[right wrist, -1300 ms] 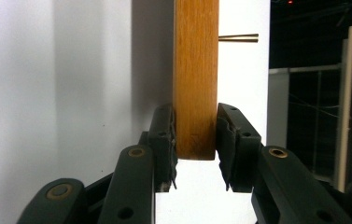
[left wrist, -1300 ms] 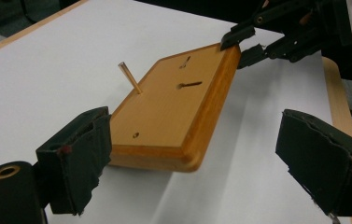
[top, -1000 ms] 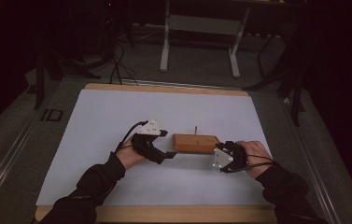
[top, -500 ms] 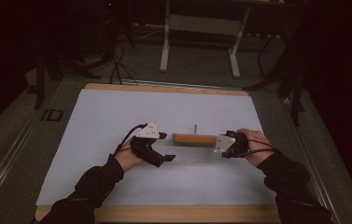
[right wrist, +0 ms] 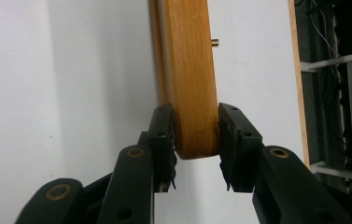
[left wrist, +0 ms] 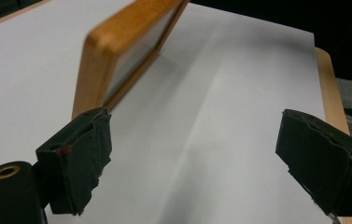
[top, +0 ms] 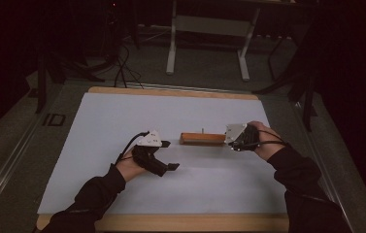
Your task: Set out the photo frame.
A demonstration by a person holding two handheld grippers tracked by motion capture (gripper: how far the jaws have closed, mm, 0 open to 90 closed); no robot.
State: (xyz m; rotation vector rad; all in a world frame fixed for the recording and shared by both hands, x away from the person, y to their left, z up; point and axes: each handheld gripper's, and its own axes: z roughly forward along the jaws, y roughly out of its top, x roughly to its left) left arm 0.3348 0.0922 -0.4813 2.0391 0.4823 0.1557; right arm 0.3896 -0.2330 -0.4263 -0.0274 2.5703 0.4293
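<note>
Gripping one end of a wooden frame [right wrist: 190, 70], right tongs [right wrist: 196, 140], left tongs [left wrist: 201, 163] spread wide, no legible writing.

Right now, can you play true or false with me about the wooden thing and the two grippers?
1. The right gripper is clamped on one end of the wooden frame. True.
2. The left gripper is squeezing the frame too. False: it is open and sits apart from the frame.
3. The frame lies flat on its face. False: it stands up on its edge.
4. The white sheet covers most of the table. True.
5. A small metal peg sticks out of the frame. True.
</note>
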